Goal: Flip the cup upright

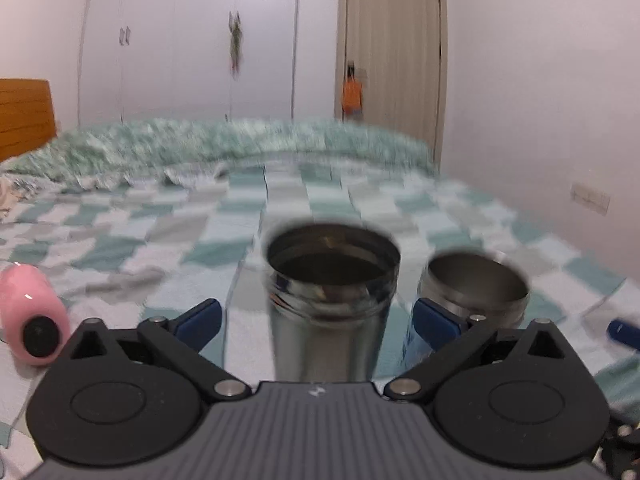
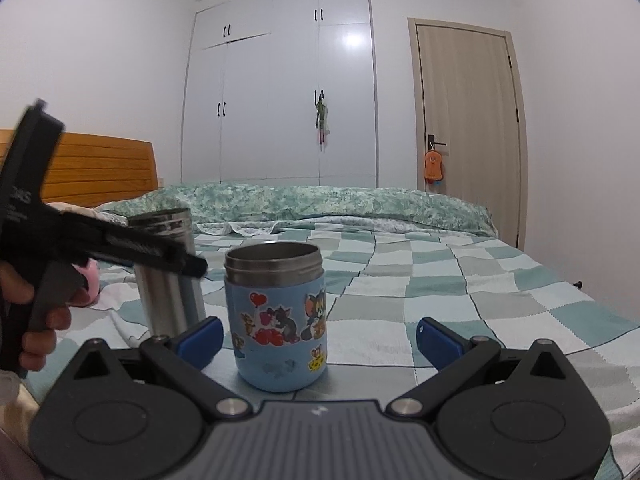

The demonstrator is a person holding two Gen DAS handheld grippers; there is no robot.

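A tall steel cup (image 1: 332,300) stands upright on the checkered bed between the open fingers of my left gripper (image 1: 318,322), which do not touch it. It also shows in the right wrist view (image 2: 168,272), behind the left gripper's body (image 2: 100,240). A shorter blue cartoon cup (image 2: 280,320) stands upright, mouth up, between the open fingers of my right gripper (image 2: 318,338), nearer the left finger. It shows in the left wrist view (image 1: 472,288), right of the steel cup. The left view is blurred.
A pink object (image 1: 30,314) lies on the bed at the left. A green quilt (image 2: 320,200) is bunched along the far side. The bed's right edge (image 2: 580,280) drops off. A wooden headboard (image 2: 96,168), wardrobe and door stand behind.
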